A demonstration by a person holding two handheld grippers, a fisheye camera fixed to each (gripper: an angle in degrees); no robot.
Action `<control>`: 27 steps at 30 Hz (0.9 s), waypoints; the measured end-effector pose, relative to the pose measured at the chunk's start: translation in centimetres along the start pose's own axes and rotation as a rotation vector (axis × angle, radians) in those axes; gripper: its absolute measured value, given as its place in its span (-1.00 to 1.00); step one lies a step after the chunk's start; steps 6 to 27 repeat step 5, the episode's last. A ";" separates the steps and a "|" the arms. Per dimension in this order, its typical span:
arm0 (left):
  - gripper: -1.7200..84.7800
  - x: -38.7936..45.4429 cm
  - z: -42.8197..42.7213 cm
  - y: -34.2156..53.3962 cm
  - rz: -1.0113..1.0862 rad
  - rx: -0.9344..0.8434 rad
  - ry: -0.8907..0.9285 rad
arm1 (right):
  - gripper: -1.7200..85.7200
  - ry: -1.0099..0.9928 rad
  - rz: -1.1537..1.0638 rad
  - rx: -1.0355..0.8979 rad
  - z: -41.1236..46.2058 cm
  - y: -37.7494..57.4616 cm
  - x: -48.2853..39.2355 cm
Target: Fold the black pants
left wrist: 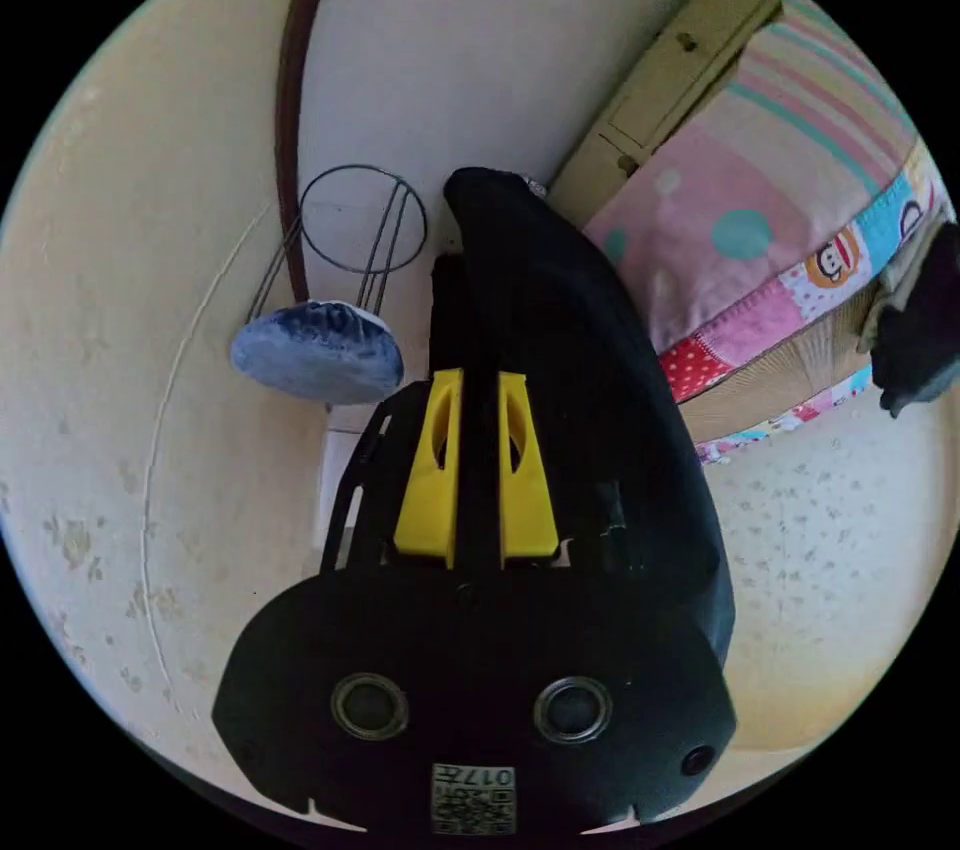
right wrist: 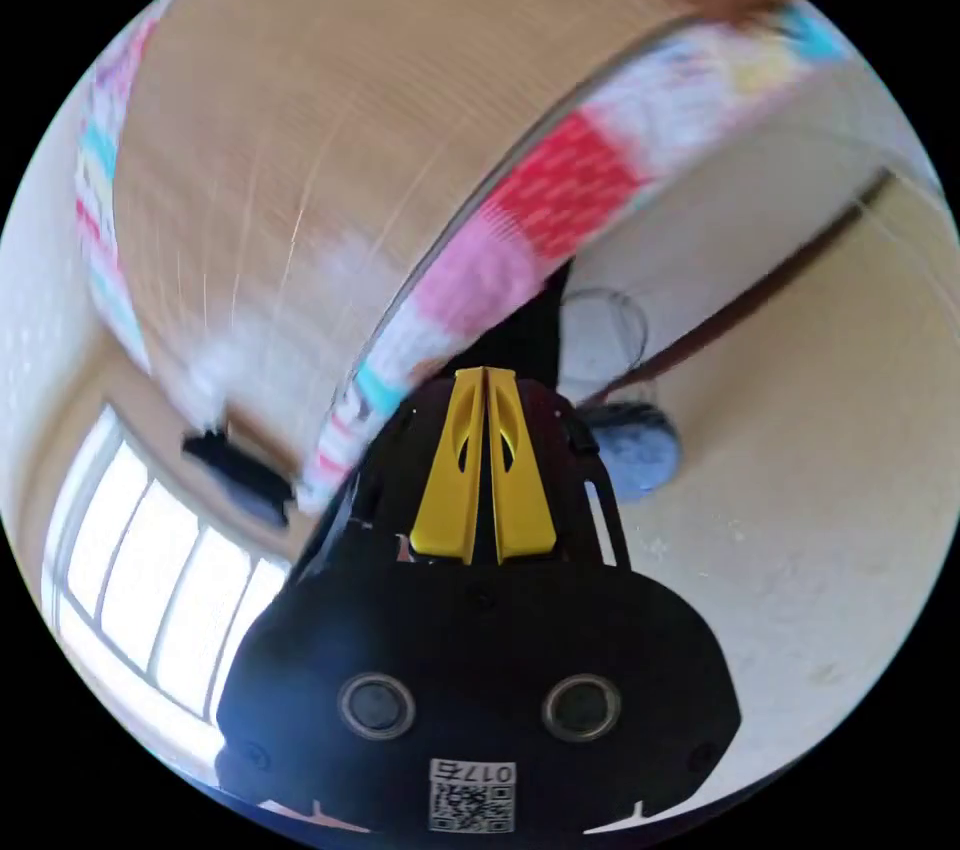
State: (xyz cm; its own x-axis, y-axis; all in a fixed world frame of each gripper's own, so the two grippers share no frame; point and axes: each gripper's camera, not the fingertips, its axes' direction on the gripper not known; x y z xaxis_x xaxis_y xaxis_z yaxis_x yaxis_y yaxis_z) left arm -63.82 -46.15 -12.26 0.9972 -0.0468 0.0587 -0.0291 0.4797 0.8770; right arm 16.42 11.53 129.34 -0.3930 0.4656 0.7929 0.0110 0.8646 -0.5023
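Between the yellow jaws of the left gripper, the black pants hang clamped above the floor, near the bed. Folding looks barely begun. The right gripper has its jaws nearly together; whether they grip cloth cannot be told.

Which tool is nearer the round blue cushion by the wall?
Hard to say. The left tool, shut on the black pants, sits beside the blue cushion; the right tool has it just past its tips.

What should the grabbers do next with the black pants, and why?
Probably carry the black pants over to the bed and lay them flat. The left gripper is pinching black cloth that hangs beside the bed's patchwork edge, and the right gripper looks shut with dark cloth at its tips, so nothing is spread out yet.
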 end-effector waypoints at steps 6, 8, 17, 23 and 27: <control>-0.86 0.6 0.0 0.8 -0.201 0.135 0.189 | -0.95 -0.756 0.460 0.520 -4.1 11.6 16.0; -0.86 0.6 0.0 0.8 -0.201 0.135 0.189 | -0.95 -0.756 0.460 0.520 -4.1 11.6 16.0; -0.86 0.6 0.0 0.8 -0.201 0.135 0.189 | -0.95 -0.756 0.460 0.520 -4.1 11.6 16.0; -0.86 0.6 0.0 0.8 -0.201 0.135 0.189 | -0.95 -0.756 0.460 0.520 -4.1 11.6 16.0; -0.86 0.6 0.0 0.8 -0.201 0.135 0.189 | -0.95 -0.756 0.460 0.520 -4.1 11.6 16.0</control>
